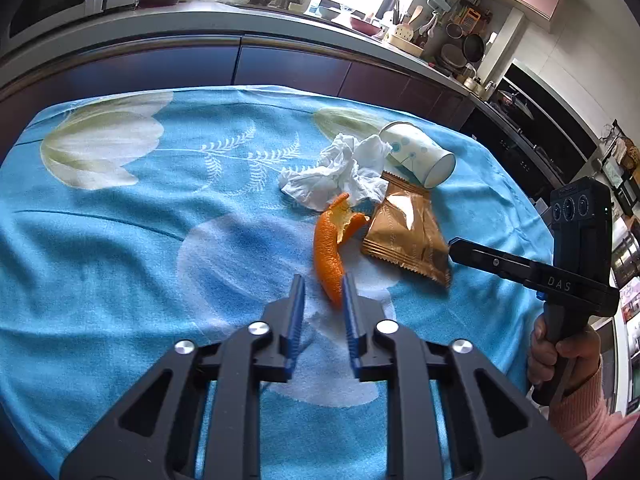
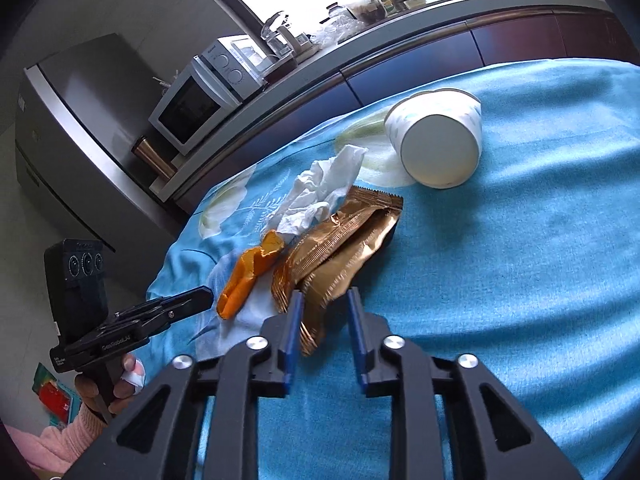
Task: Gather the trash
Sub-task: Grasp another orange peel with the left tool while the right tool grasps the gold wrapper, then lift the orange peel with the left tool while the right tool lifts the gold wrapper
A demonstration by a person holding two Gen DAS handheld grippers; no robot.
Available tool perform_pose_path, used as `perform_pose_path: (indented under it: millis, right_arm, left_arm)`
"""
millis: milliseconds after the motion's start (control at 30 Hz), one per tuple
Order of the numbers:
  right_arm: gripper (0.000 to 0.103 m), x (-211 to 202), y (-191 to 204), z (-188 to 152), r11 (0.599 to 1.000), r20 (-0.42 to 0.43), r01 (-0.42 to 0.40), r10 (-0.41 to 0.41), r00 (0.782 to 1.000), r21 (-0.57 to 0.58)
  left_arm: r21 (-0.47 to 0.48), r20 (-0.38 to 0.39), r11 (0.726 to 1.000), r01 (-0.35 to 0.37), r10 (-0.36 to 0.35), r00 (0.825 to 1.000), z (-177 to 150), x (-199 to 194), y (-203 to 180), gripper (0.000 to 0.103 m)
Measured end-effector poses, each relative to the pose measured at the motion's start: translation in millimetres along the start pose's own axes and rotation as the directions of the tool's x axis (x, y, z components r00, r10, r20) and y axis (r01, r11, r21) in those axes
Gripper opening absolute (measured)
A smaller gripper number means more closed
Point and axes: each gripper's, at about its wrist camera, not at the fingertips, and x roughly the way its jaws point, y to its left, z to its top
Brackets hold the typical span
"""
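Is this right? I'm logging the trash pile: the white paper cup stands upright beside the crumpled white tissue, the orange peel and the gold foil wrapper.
Not quite. The white paper cup lies tipped on its side, as the right wrist view shows. The rest holds: it is beside the crumpled white tissue, the orange peel and the gold foil wrapper.

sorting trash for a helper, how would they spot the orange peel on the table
On the blue flowered tablecloth lies a small trash heap. The curled orange peel is at its near edge, beside the gold foil wrapper and below the crumpled white tissue; it alone is bright orange.
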Motion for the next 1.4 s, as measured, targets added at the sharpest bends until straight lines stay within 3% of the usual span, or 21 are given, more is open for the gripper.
perform_pose_path:
  millis: [67, 133, 267, 400, 533, 567, 633, 900, 1033, 1100, 1167, 1300, 1400]
  right_arm:
    - [0.044, 2.7, -2.0, 1.2, 1.0, -0.003, 0.002, -0.002, 1.0, 0.019]
    - [0.046, 5.7, -2.3, 2.8, 1.0, -0.004, 0.009, -0.009, 1.0, 0.028]
    - [0.052, 13.4, 8.2, 4.6, 0.999, -0.002, 0.053, -0.053, 0.999, -0.007]
    - [0.052, 23.1, 23.9, 6.4, 0.985, 0.0, 0.152, -0.152, 0.988, -0.079]
    - [0.035, 31.5, 37.4, 5.6, 0.95, 0.006, 0.274, -0.277, 0.961, -0.15]
    - [0.02, 31.9, 36.8, 5.7, 0.948, 0.006, 0.281, -0.284, 0.959, -0.149]
    - [0.001, 31.5, 30.7, 6.4, 0.954, -0.005, 0.272, -0.274, 0.962, -0.125]
    - [0.001, 11.7, 29.1, 1.3, 0.991, 0.024, 0.11, -0.108, 0.994, -0.081]
    - [0.007, 11.7, 27.2, 3.6, 0.994, 0.024, 0.1, -0.098, 0.995, -0.052]
    - [0.02, 11.1, 23.5, 10.0, 0.993, 0.034, 0.112, -0.111, 0.993, -0.04]
    - [0.041, 12.0, 17.7, 19.1, 0.99, 0.053, 0.139, -0.138, 0.989, -0.027]
    - [0.041, 20.6, 1.2, 38.7, 0.988, 0.055, 0.153, -0.154, 0.987, 0.016]
    - [0.041, 34.5, -7.5, 46.9, 0.993, 0.009, 0.115, -0.116, 0.993, 0.036]
  left_arm:
    - [0.008, 0.003, 1.0, 0.001, -0.001, 1.0, 1.1, 0.4, -1.2, 0.031]
    - [0.023, 0.002, 1.0, -0.002, 0.002, 1.0, 2.8, 1.9, -4.0, 0.037]
    - [0.048, -0.016, 0.999, -0.026, 0.026, 1.0, 4.2, 12.3, -8.8, 0.037]
    - [0.037, -0.045, 0.999, -0.025, 0.026, 0.999, 1.7, 20.8, -7.4, 0.026]
    - [0.04, -0.041, 0.999, -0.026, 0.028, 0.999, -0.1, 19.5, -8.5, 0.017]
    - [0.039, -0.041, 0.999, -0.027, 0.029, 0.999, -0.3, 19.7, -8.5, 0.017]
    - [0.035, -0.039, 0.999, -0.03, 0.032, 0.999, -2.1, 18.9, -8.6, 0.016]
    - [0.006, -0.023, 1.0, -0.014, 0.014, 1.0, -8.0, 7.9, -0.6, 0.014]
    - [0.0, -0.017, 1.0, -0.008, 0.008, 1.0, -10.7, 2.8, 2.0, 0.014]
    - [0.0, -0.016, 1.0, -0.008, 0.008, 1.0, -12.1, 1.3, 3.1, 0.014]
    - [-0.003, -0.016, 1.0, -0.007, 0.007, 1.0, -12.8, 0.8, 4.1, 0.014]
    - [-0.009, -0.017, 1.0, -0.004, 0.004, 1.0, -14.5, 0.0, 6.1, 0.014]
    - [-0.011, -0.02, 1.0, -0.006, 0.005, 1.0, -14.5, 1.2, 7.4, 0.014]
